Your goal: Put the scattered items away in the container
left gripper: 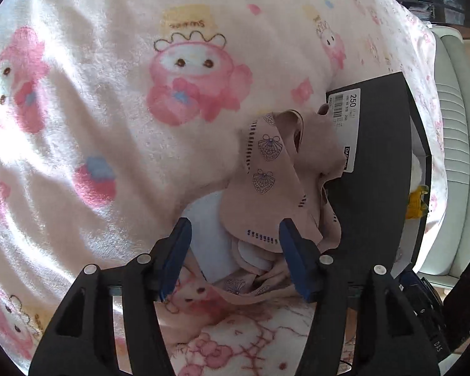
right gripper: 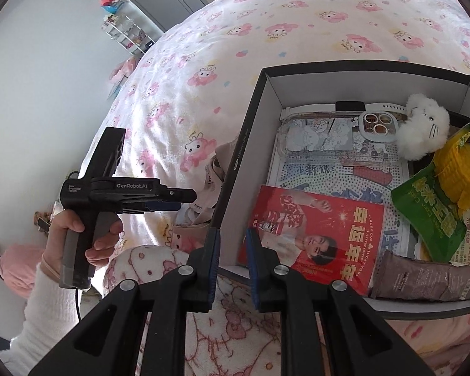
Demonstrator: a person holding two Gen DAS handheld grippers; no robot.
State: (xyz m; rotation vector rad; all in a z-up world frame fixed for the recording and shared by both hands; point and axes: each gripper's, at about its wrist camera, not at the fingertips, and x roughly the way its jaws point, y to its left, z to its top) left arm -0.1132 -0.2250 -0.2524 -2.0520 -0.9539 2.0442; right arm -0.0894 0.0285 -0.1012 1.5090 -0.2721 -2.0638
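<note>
A beige cloth (left gripper: 266, 169) printed with shells lies crumpled on the bed against the outer side of the dark cardboard box (left gripper: 379, 156). It partly covers a flat white item (left gripper: 203, 219). My left gripper (left gripper: 235, 224) stands open just above the cloth's near edge, and its pads do not press on anything. Seen from the right wrist, the left gripper (right gripper: 185, 195) points at the cloth (right gripper: 222, 153) beside the box (right gripper: 244, 144). My right gripper (right gripper: 232, 235) is narrowly shut on the box's left wall at the near corner.
In the box lie a red packet (right gripper: 313, 232), a clear phone case (right gripper: 329, 138), a white plush (right gripper: 423, 125), a green corn bag (right gripper: 445, 194) and a brown sachet (right gripper: 423, 279). A pink cartoon blanket (left gripper: 109, 94) covers the bed. A hand (right gripper: 62, 235) holds the left gripper.
</note>
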